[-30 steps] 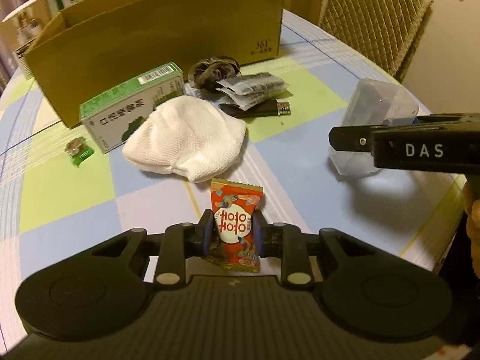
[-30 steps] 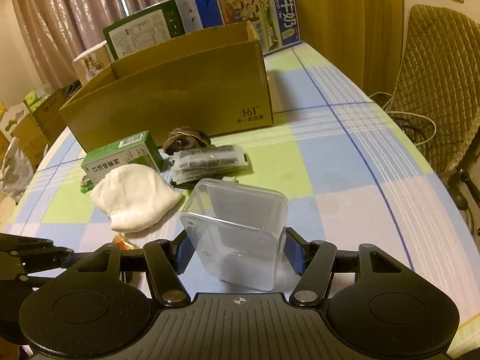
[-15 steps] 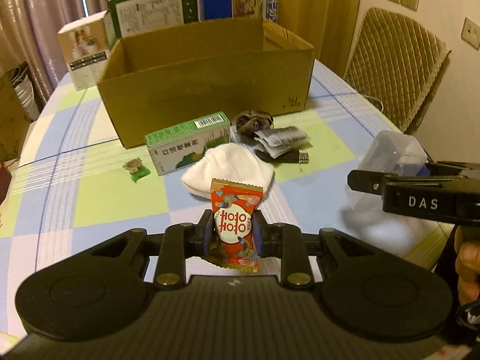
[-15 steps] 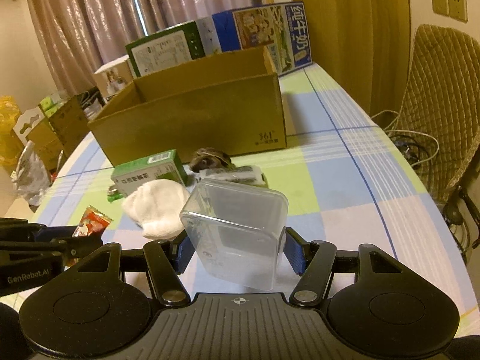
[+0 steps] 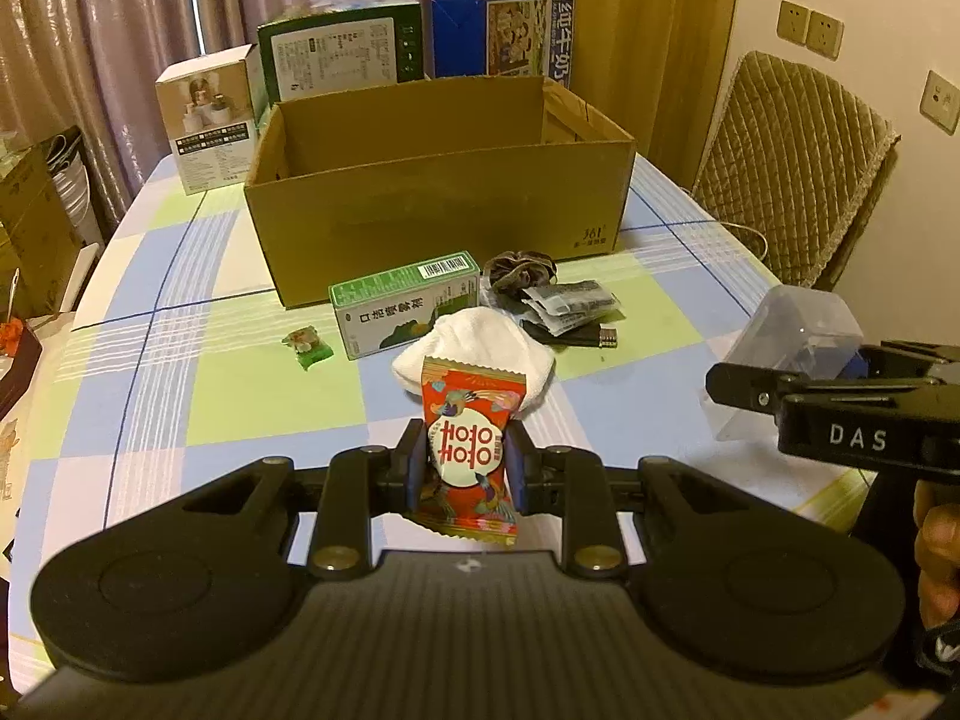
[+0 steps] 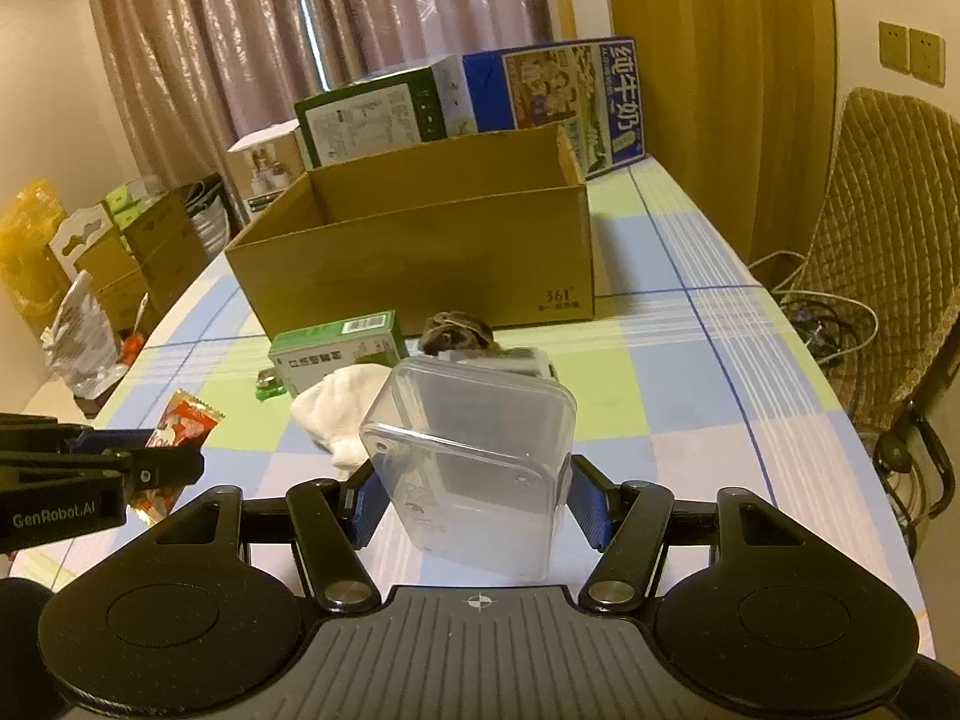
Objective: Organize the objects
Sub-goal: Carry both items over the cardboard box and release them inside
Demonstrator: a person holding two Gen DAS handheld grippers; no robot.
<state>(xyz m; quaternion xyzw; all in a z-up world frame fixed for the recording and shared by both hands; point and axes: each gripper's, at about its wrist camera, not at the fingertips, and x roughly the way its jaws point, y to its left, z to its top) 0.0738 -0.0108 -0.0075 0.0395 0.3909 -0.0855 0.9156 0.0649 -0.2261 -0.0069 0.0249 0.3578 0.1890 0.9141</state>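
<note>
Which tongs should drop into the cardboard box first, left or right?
Probably left. The left tongs hold the red candy packet lined up with the cardboard box opening; the right tongs hold the bulkier clear container.

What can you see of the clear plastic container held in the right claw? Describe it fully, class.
The clear plastic container is a rounded-corner rectangular box of see-through plastic, apparently empty, with small round marks on the face toward the camera. The right claw is shut on it, blue pads pressing its two sides. It is held tilted, above the checked tablecloth, with the cardboard box beyond it. In the left wrist view it shows at right.
</note>
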